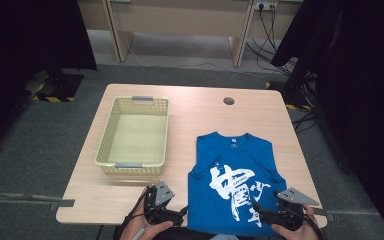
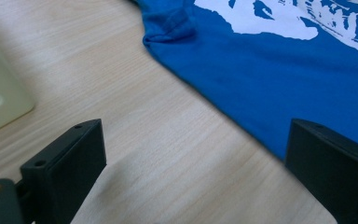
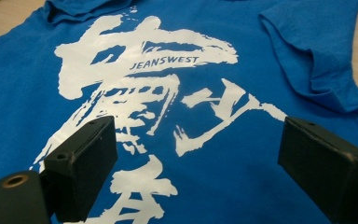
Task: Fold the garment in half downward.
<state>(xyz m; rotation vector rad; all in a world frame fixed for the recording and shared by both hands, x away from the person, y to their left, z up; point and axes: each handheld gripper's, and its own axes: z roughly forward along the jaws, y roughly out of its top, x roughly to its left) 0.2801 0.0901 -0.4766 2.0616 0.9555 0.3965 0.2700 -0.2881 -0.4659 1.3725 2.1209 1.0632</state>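
The shirt point(image 1: 232, 182) is lying flat and face up on the tabletop point(image 1: 190, 107), its white print point(image 3: 140, 100) showing, collar pointing away from the person and hem hanging at the near edge. Its sleeves are folded in slightly, one of them bunching into a small ridge point(image 2: 168, 28) on the side toward the basket point(image 1: 134, 135). The basket is sitting empty well to the left of the shirt, with bare wood between the two.

The left tongs point(image 1: 172, 216) are hovering just off the shirt's lower left edge, jaws standing wide with nothing between them; one jaw is sitting over bare wood and the other over the blue cloth. The right tongs point(image 1: 265, 216) are waiting over the shirt's lower right part, jaws likewise wide and gripping nothing, the print lying between them in the right gripper view.

The work looks like folding the shirt or moving it to the basket, and no grip is taken yet. The risks are coming from the cloth itself: a jaw closing on the flat middle of the shirt is likely to slide off, or pinch only the top layer. The left tongs, straddling the edge, may catch too thin a margin and let it slip on lifting. Uneven lifting by the two hands may drag the hem off the tabletop or wrinkle the sleeves further.
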